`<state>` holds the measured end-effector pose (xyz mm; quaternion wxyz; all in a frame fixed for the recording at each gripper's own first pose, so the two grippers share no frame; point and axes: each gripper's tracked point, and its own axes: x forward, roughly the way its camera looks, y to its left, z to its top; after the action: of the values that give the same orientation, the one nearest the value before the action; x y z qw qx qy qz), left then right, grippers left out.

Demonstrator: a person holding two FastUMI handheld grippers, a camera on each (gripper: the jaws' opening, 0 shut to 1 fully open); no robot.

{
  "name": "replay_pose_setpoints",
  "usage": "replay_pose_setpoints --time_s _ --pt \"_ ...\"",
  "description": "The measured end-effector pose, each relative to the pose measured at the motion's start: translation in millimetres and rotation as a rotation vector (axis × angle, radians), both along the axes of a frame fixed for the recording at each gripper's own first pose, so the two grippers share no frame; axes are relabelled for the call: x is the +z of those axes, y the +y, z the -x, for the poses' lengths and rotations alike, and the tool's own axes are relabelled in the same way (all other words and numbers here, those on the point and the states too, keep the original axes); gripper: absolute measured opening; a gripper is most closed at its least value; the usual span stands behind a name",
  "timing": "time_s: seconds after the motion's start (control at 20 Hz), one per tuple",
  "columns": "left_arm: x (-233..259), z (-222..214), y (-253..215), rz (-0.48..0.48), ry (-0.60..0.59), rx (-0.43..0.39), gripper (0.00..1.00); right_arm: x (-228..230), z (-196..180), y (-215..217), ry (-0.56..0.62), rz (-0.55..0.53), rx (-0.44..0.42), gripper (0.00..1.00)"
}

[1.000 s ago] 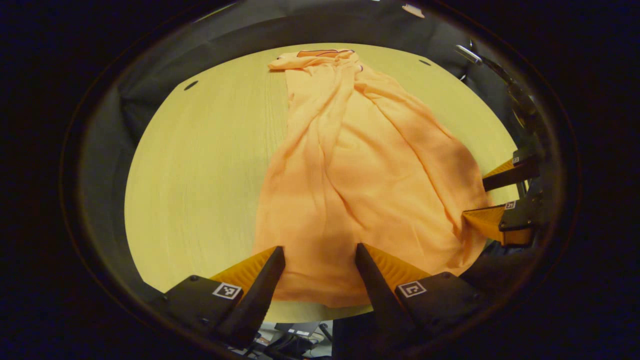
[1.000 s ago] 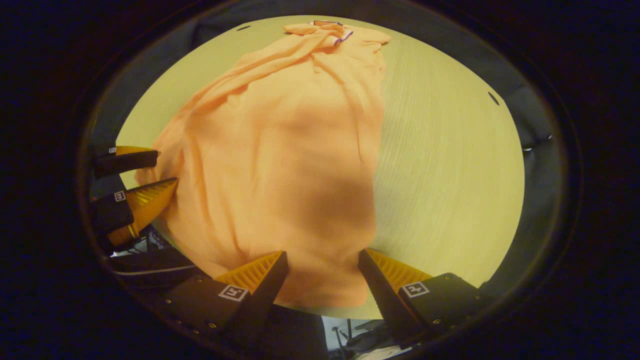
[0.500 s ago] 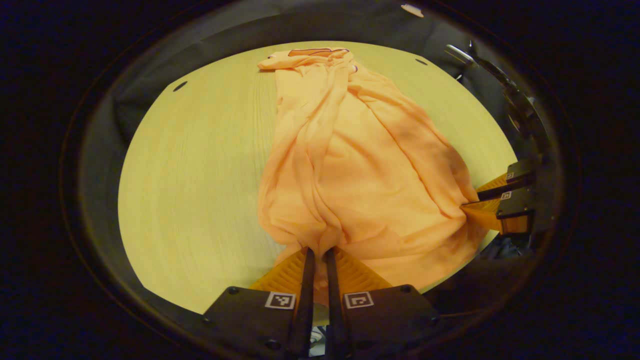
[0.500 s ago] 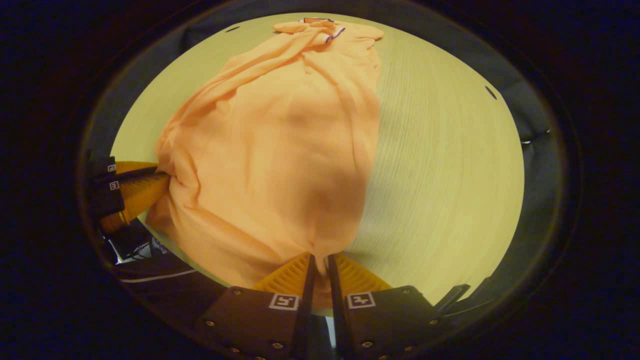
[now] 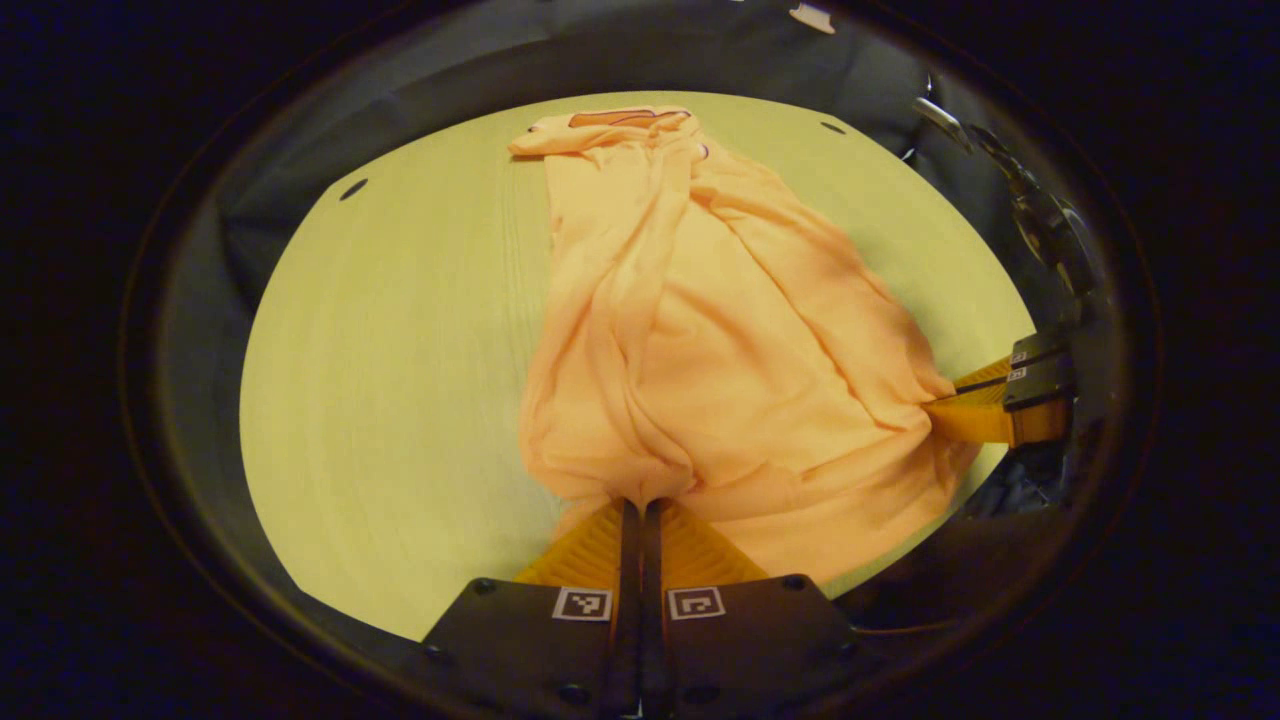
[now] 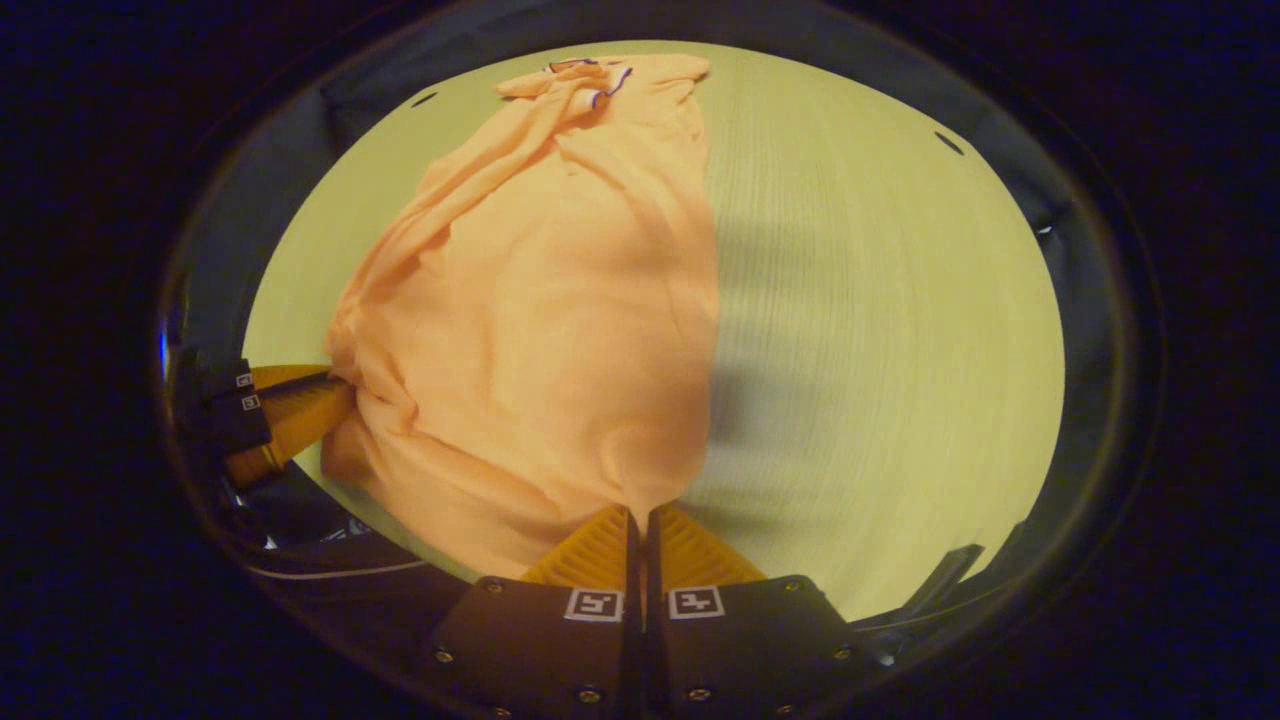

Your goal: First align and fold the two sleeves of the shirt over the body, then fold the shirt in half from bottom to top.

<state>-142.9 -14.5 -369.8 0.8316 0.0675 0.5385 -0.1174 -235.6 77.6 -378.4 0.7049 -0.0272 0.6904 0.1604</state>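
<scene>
An orange shirt (image 5: 720, 330) lies lengthwise on the pale wooden table (image 5: 390, 350), collar at the far end, sleeves folded in over the body, cloth wrinkled. My left gripper (image 5: 640, 503) is shut on the shirt's near hem at its left corner, the cloth bunched at the fingertips. In the right gripper view the shirt (image 6: 560, 300) runs away from me, and my right gripper (image 6: 640, 510) is shut on the hem's right corner. The right gripper (image 5: 940, 405) also shows at the right of the left gripper view, and the left gripper (image 6: 335, 385) at the left of the right gripper view.
The table (image 6: 880, 330) has bare wood to the left of the shirt in the left gripper view and to its right in the right gripper view. The dark booth wall (image 5: 600, 60) rings the table. Cables and floor clutter (image 6: 300, 530) lie beyond the near edge.
Both grippers went from open around the hem to shut on it. The hem has since lifted slightly and bunched, and the shirt's lower part has drawn in.
</scene>
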Motion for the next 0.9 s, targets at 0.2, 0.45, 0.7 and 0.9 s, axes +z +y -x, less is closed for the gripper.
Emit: replay_pose_setpoints --time_s 0.2,0.45,0.7,0.9 --pt "28 -18 6 0.04 -0.056 0.064 0.06 23 -26 6 -0.056 -0.054 -0.051 0.02" --pt "69 -70 15 0.089 -0.135 0.137 0.07 50 -85 15 -0.139 -0.105 -0.098 0.02" --pt "91 -123 19 0.085 -0.189 0.138 0.06 75 -158 27 -0.23 -0.136 -0.123 0.02" --pt "121 -185 24 0.13 -0.263 0.19 0.07 95 -223 34 -0.316 -0.149 -0.152 0.02"
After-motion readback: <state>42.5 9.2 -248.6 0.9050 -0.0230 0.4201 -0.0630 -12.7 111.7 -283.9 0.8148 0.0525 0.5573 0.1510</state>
